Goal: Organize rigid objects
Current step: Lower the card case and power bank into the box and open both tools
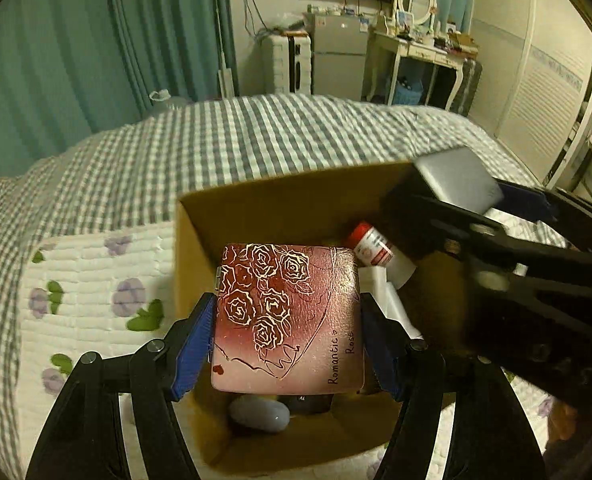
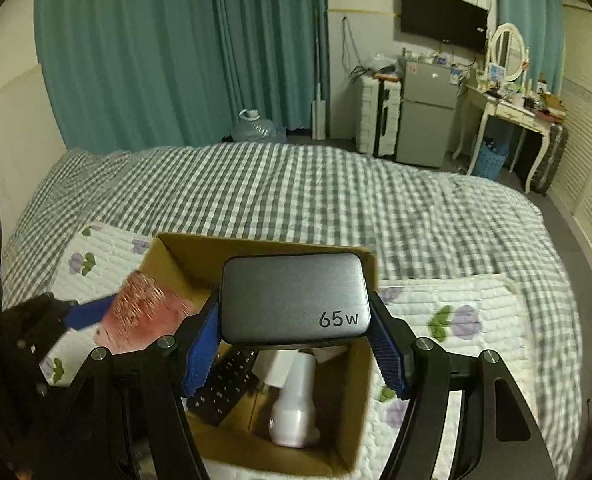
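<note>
Step in hand, as judged: placing of carried items into the cardboard box (image 1: 200, 264), both grippers loaded and held over its opening.

Left gripper (image 1: 288, 320): clenched on a pink rose-printed case (image 1: 288, 316) lettered "Romantic Rose"; blue pads are pressed against its left and right edges. The case is seen at frame centre of the left wrist view, above the box interior, not yet set down.

Right gripper (image 2: 296, 328): clenched on a grey 65 W charger (image 2: 294, 296), held at centre of the right wrist view, over the box's far half.

Box contents noted: a red-capped white bottle (image 1: 370, 246) at upper right of the interior, a grey-blue rounded object (image 1: 260, 412) at lower centre (possibly a mouse; view too dim to confirm), a dark remote control (image 2: 226, 384) and a white bottle-like item (image 2: 296, 412). The box rests on a floral quilt (image 1: 96, 280) over a checked bedspread (image 2: 336, 200).

Next move, as judged: each item is to be lowered into a free gap before release; little bare floor is left, so the flat case would best be slid in beside the wall. The two grippers are close together, and staggered descent is advised.
</note>
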Motion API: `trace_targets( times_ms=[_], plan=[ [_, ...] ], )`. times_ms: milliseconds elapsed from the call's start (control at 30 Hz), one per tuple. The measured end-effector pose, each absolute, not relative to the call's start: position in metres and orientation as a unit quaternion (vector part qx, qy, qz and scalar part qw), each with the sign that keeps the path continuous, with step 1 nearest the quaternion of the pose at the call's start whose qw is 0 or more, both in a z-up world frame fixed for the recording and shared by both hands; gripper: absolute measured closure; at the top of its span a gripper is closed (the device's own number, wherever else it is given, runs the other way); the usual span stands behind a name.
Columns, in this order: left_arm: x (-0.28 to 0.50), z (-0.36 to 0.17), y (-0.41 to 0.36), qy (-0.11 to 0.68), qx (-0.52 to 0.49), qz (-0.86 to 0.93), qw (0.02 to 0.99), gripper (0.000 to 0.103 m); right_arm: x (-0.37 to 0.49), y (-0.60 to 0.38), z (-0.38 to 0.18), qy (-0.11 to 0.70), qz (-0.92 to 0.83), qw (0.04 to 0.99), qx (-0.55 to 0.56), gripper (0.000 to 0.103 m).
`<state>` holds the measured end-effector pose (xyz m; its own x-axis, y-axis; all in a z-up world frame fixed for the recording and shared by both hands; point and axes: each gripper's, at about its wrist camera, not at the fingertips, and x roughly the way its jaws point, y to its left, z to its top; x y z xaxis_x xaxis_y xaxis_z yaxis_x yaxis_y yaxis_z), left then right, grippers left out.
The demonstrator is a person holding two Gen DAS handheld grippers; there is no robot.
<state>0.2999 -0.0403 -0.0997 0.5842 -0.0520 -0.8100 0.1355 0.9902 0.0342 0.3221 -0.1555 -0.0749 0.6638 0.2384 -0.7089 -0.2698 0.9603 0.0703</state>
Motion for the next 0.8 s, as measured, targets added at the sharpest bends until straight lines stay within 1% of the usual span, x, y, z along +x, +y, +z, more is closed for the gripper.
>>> trace_targets(
  times_ms=[100, 233, 400, 600, 667, 800],
  plan=[
    [0.305, -0.114, -0.041, 0.462, 0.042, -0.056, 0.884, 0.033, 0.337, -0.145, -0.093, 0.398, 0.149, 0.905, -0.020, 0.036],
    [0.309, -0.125, -0.040, 0.474, 0.007, -0.069, 0.878, 0.033, 0.355, -0.137, -0.118, 0.419, 0.156, 0.894, -0.019, 0.036],
    [0.314, -0.129, -0.042, 0.467, 0.014, -0.057, 0.883, 0.033, 0.365, -0.134, -0.140, 0.431, 0.150, 0.889, -0.016, 0.036],
    [0.316, -0.132, -0.049, 0.467, 0.031, -0.045, 0.882, 0.030, 0.366, -0.134, -0.141, 0.430, 0.146, 0.890, -0.023, 0.035],
    [0.315, -0.131, -0.047, 0.469, 0.032, -0.039, 0.881, 0.030, 0.363, -0.136, -0.137, 0.427, 0.149, 0.892, -0.015, 0.026],
    [0.308, -0.118, -0.047, 0.459, 0.047, -0.036, 0.886, 0.030, 0.355, -0.139, -0.118, 0.419, 0.147, 0.896, -0.016, 0.025]
  ],
)
